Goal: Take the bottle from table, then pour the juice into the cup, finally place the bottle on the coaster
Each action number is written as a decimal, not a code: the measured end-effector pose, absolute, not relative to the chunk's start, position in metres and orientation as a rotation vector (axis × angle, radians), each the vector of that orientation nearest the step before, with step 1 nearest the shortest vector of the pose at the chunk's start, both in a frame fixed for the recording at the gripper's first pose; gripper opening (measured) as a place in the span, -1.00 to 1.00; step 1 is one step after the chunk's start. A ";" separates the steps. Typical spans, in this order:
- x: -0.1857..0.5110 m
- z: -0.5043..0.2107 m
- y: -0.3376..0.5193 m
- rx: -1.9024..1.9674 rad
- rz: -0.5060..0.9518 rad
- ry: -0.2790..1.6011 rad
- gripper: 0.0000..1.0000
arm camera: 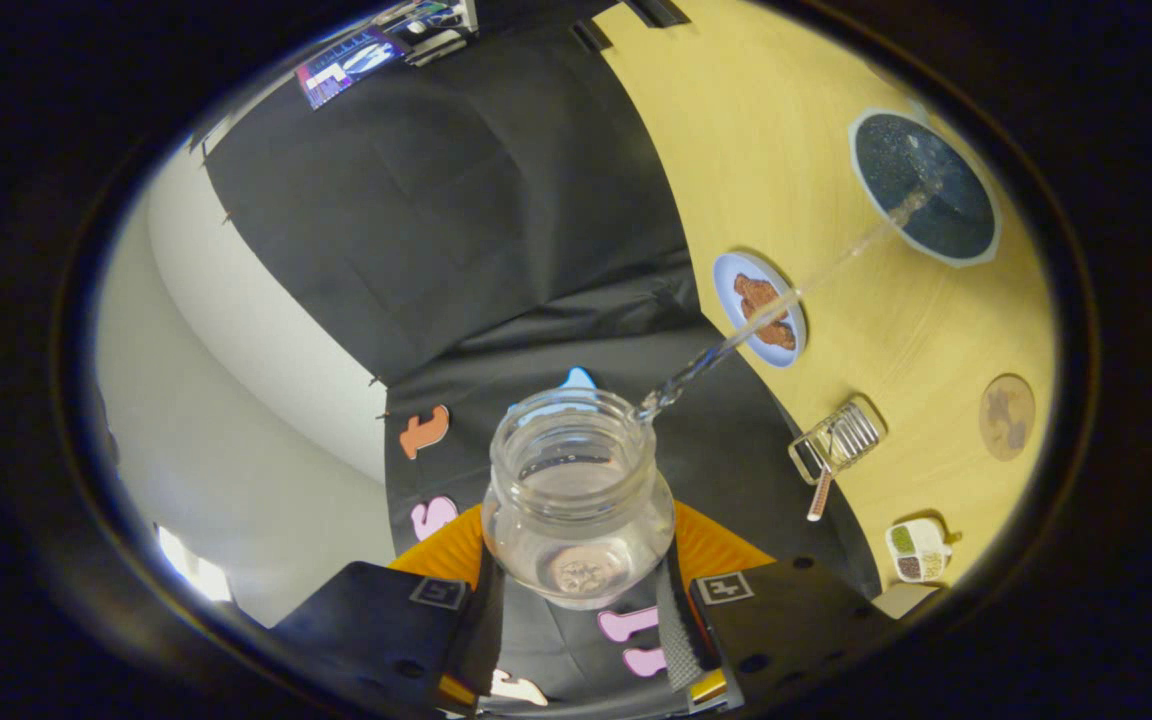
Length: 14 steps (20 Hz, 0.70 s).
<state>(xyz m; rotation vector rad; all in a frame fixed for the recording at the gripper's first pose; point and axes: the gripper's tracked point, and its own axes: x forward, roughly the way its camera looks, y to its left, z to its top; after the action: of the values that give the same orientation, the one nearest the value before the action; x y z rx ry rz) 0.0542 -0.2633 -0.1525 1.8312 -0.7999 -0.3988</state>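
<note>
My claw (576,610) is clenched on the clear bottle (576,500), 1 finger pressing each side, and I hold it tipped so a thin stream (786,295) runs from its mouth across to the dark cup (926,190) on the yellow table (766,130). Between bottle and cup, under the stream, sits a small blue plate (761,310) of brown food. Nearer the bottle than the cup lie a clear ribbed container (836,443), a round brown coaster (1007,417) and a small divided tray (918,549).

Black cloth wall (456,200) stood far behind a yellow table (766,150), pale curved wall (236,400) at left, bright patch low.
</note>
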 end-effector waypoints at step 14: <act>0.047 -0.115 -0.267 1.834 -0.327 -0.954 0.36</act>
<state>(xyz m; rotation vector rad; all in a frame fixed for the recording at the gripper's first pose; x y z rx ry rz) 0.0469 -0.2675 -0.1152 1.8342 -0.9543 -0.3267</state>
